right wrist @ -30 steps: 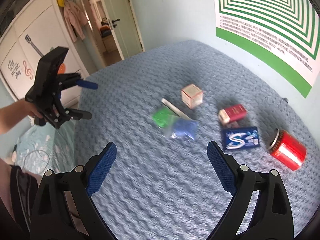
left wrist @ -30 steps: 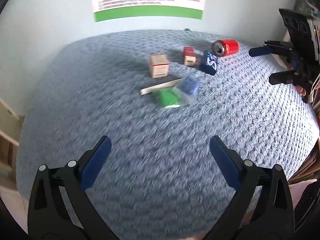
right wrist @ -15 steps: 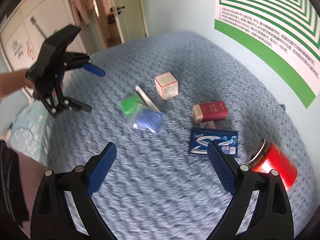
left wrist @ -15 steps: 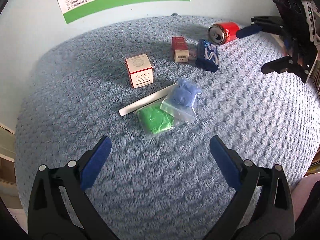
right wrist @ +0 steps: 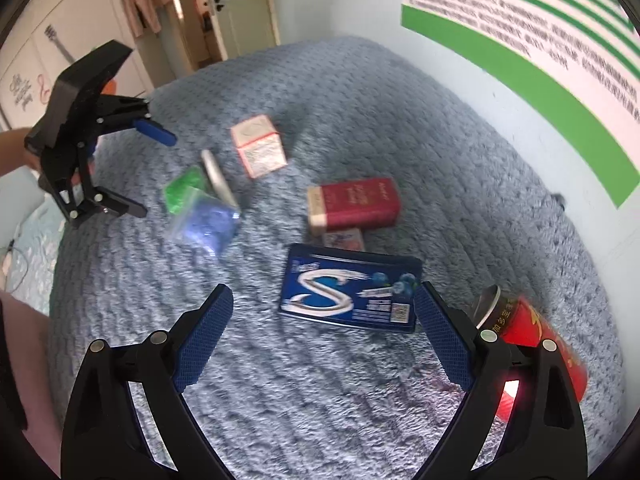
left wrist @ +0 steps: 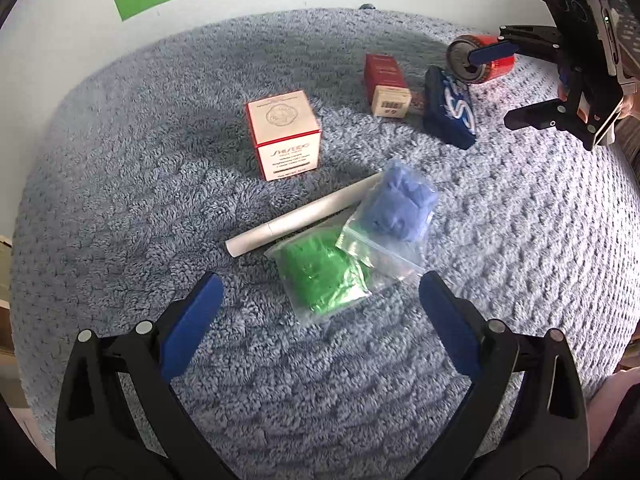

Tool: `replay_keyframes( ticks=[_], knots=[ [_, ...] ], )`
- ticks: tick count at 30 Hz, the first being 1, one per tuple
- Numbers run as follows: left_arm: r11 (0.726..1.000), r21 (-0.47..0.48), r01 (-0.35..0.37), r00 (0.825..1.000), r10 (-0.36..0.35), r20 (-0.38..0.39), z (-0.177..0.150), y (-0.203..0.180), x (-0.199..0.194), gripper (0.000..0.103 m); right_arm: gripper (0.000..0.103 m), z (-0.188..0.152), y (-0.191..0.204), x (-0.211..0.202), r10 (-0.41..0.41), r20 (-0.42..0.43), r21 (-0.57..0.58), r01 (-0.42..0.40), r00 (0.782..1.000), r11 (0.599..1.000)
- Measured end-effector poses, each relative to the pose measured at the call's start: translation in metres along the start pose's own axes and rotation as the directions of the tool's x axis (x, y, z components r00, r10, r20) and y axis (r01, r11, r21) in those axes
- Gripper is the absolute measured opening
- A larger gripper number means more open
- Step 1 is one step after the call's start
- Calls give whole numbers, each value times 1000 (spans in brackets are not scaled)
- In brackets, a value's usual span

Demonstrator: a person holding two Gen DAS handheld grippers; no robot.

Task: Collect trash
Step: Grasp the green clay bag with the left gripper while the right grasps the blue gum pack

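Trash lies on a blue-grey blanket [left wrist: 160, 208]: a green bag [left wrist: 320, 276], a blue bag [left wrist: 394, 208], a white tube [left wrist: 300, 216], a white-and-red box [left wrist: 286, 134], a dark red box [left wrist: 386, 84], a blue gum pack [right wrist: 350, 288] and a red can [right wrist: 536, 336]. My left gripper [left wrist: 318, 312] hovers open just before the green bag, nothing between its fingers. My right gripper [right wrist: 322, 324] stands open over the gum pack's near edge, the can beside its right finger. Each gripper shows in the other's view: the right gripper [left wrist: 504, 84], the left gripper [right wrist: 148, 172].
A green-and-white poster [right wrist: 520, 52] hangs on the wall behind the bed. A door [right wrist: 240, 8] and white wardrobe [right wrist: 52, 52] stand beyond the bed's far end. A small red-and-white card [right wrist: 344, 238] lies between the red box and the gum pack.
Both grippers have come forward and lower toward the trash. The left one closed in on the bags, the right one on the gum pack and can. Both stayed open.
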State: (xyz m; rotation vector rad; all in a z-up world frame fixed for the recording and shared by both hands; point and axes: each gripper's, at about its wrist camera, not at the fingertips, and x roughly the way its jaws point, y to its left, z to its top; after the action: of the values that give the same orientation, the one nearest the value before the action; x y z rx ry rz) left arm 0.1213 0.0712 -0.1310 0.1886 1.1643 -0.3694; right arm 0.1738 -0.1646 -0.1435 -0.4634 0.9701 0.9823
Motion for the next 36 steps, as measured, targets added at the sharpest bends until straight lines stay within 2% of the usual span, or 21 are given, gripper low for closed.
replay_keyframes(
  ticks=[8, 11, 13, 15, 17, 19, 21, 23, 24, 26, 27, 28, 30, 31, 36],
  knots=[
    [1000, -8, 7, 999, -7, -33, 3, 5, 21, 95, 93, 2, -8, 26, -23, -45, 21, 24, 999, 999],
    [1000, 1, 17, 999, -17, -36, 6, 3, 28, 89, 93, 4, -10, 33, -22, -51, 31, 24, 998, 999],
    [999, -4, 45, 998, -46, -47, 9, 4, 35, 75, 93, 4, -13, 38, -8, -54, 50, 11, 998, 999],
    [998, -1, 64, 996, -64, -57, 12, 7, 41, 68, 92, 4, -17, 41, 8, -50, 73, -5, 999, 997],
    [997, 10, 82, 995, -82, -50, 13, 4, 41, 53, 85, 5, -19, 38, 21, -32, 83, -18, 999, 996],
    [995, 19, 98, 994, -97, -50, 15, 4, 40, 46, 65, 6, -26, 33, 33, -23, 104, -31, 999, 994],
    [993, 16, 115, 992, -114, -52, 15, 10, 40, 45, 58, 8, -34, 31, 49, -30, 141, -44, 998, 989],
    [992, -2, 129, 990, -129, -51, 15, 14, 41, 42, 58, 7, -36, 31, 53, -40, 151, -46, 998, 987],
    [991, -9, 134, 990, -135, -49, 15, 17, 40, 36, 59, 7, -37, 30, 53, -45, 156, -45, 998, 987],
    [990, -18, 141, 989, -142, -44, 17, 19, 39, 35, 70, 7, -35, 33, 48, -71, 173, -35, 996, 984],
    [989, -19, 145, 988, -146, -43, 16, 21, 38, 35, 83, 7, -33, 35, 33, -88, 174, -17, 996, 985],
    [989, -18, 145, 988, -146, -44, 17, 21, 38, 35, 89, 7, -31, 37, 17, -95, 173, -1, 995, 985],
    [989, -13, 147, 988, -147, -46, 13, 18, 36, 33, 89, 7, -24, 42, 24, -87, 161, -9, 996, 987],
    [989, -11, 147, 988, -147, -45, 12, 16, 36, 29, 90, 7, -22, 43, 15, -87, 155, -1, 996, 988],
    [990, -15, 143, 989, -144, -45, 4, 11, 31, 28, 92, 11, -11, 49, 5, -77, 121, 4, 997, 993]
  ],
)
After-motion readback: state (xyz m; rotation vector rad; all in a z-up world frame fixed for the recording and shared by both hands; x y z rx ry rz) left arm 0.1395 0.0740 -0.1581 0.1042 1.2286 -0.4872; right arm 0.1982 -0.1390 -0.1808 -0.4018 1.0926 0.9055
